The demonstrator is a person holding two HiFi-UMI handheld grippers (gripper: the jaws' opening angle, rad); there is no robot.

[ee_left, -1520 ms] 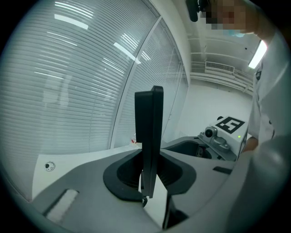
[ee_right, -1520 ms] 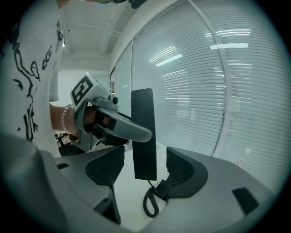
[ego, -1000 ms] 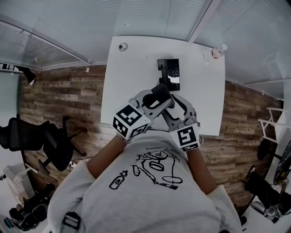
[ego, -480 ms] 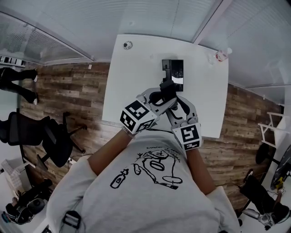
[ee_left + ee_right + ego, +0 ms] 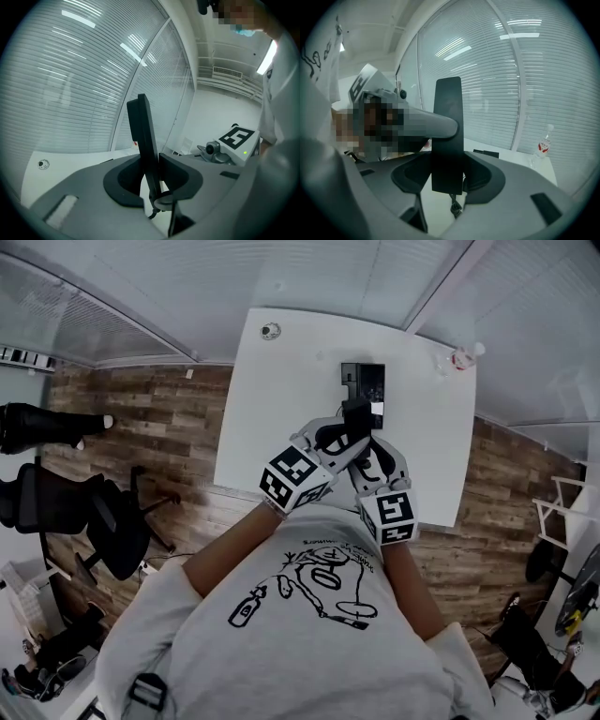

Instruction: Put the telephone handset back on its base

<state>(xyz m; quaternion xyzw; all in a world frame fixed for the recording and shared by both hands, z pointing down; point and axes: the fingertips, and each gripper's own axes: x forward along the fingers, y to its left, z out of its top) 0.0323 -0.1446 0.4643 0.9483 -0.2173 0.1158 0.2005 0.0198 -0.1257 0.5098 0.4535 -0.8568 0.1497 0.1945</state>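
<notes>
The black telephone handset hangs in the air just in front of its black base on the white table. Both grippers hold it. My left gripper is shut on it from the left; in the left gripper view the handset stands edge-on between the pads. My right gripper comes from the near side, and in the right gripper view the handset stands broadside, pinched between both pads. Its cord dangles below the jaws.
A small plastic bottle stands at the table's far right corner, and a small round fitting sits at the far left corner. Office chairs stand on the wooden floor to the left. Glass walls with blinds surround the table.
Both grippers have carried the handset away from the person's body, toward the base. The handset now nearly overlaps the base's near end in the head view.
</notes>
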